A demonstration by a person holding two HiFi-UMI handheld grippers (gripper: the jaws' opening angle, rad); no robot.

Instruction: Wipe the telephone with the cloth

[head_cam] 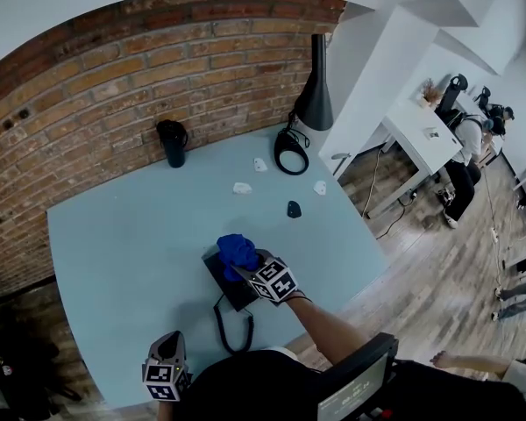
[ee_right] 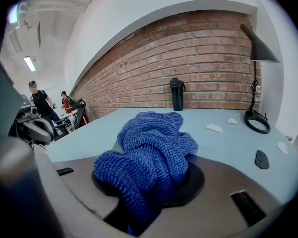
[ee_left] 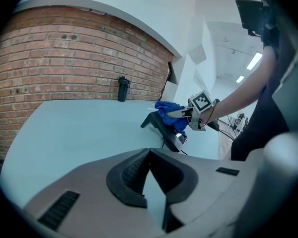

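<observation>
— Brick wall [head_cam: 114,86] behind a pale blue bench [head_cam: 114,261]. What lay on that bench, counted?

— One black telephone [head_cam: 231,289], with one coiled cord [head_cam: 232,327] trailing off its near side. One blue cloth [head_cam: 238,251], bunched on the telephone's far end. Beyond the telephone, toward the wall, lay three white scraps [head_cam: 242,188] and one small dark piece [head_cam: 294,209]. Farther back stood one black flask [head_cam: 172,143] and one black lamp [head_cam: 314,86].

— And the tongs?

— Two of them. The right tongs [head_cam: 250,267] were clamped hard on the cloth, a wad of it bulging out between the jaws, and held it down on the telephone's top. The left tongs [ee_left: 150,182] sat well apart from the telephone, nearer the person by the bench's edge. Their tips were together, with only a sliver of gap behind them, and they gripped nothing.
</observation>
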